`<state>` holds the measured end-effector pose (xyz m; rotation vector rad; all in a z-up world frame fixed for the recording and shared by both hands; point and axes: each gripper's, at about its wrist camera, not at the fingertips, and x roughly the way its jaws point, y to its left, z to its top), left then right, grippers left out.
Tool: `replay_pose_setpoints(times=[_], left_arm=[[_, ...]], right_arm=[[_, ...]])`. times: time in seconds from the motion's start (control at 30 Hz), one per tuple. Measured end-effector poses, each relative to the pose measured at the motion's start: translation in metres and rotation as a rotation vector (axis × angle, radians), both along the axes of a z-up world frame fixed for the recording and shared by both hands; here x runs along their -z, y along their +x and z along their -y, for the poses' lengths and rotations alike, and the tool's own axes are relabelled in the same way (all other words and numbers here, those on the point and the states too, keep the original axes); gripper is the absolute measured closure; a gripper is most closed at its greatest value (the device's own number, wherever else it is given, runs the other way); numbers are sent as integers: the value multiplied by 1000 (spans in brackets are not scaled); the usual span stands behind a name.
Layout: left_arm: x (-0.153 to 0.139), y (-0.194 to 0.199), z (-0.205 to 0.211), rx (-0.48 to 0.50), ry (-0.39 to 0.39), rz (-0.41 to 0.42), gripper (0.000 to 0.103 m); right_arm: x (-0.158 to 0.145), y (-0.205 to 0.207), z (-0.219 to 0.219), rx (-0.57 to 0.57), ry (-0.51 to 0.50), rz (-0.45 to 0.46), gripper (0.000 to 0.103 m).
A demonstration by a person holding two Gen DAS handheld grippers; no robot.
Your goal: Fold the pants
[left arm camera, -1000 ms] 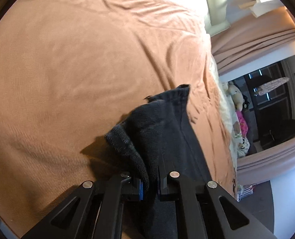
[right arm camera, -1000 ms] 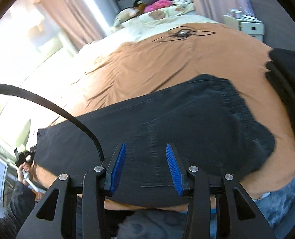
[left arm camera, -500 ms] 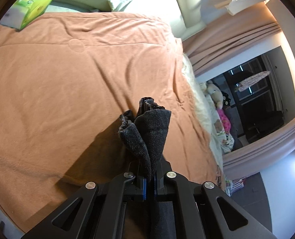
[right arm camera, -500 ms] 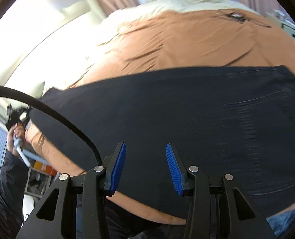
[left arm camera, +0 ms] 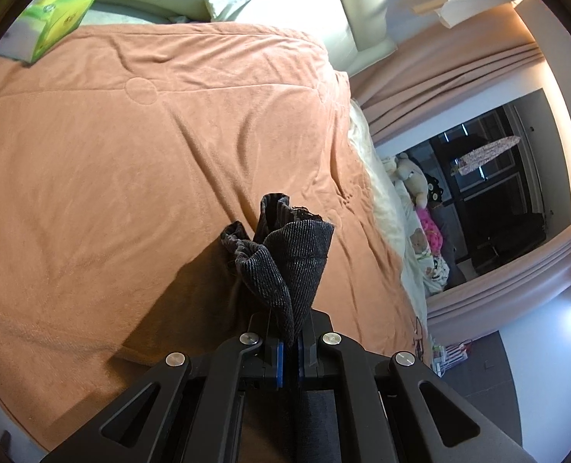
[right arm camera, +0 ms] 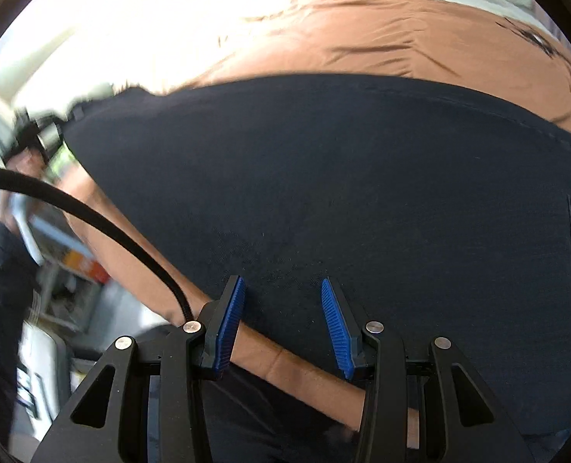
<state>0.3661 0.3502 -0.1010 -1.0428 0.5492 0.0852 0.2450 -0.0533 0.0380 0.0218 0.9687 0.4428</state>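
Since a second ago the left gripper [left arm camera: 290,351] has lifted its bunched hem higher, and the right gripper [right arm camera: 281,324] has slid along the pants [right arm camera: 362,193] toward the blanket's [left arm camera: 131,177] near edge. Left jaws pinch the dark cloth; right jaws stand spread, empty, above it. A green box [left arm camera: 55,19] sits at the far corner, curtains [left arm camera: 455,88] beyond.
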Motion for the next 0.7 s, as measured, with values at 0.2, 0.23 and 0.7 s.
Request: replay_pose_setpoints(times=[0.2,0.23,0.7], left_arm=[[25,-7,-7,-18,-31,-28,99],[28,-8,-8,-21,-35,-32,99],[85,-24,-19,-57,-107,-78,99]], right_arm=[[18,47,5,78,-1,-51,76],[19,55,7,92,2,-56,76],[34,175,-18,135,-76,-67,76]])
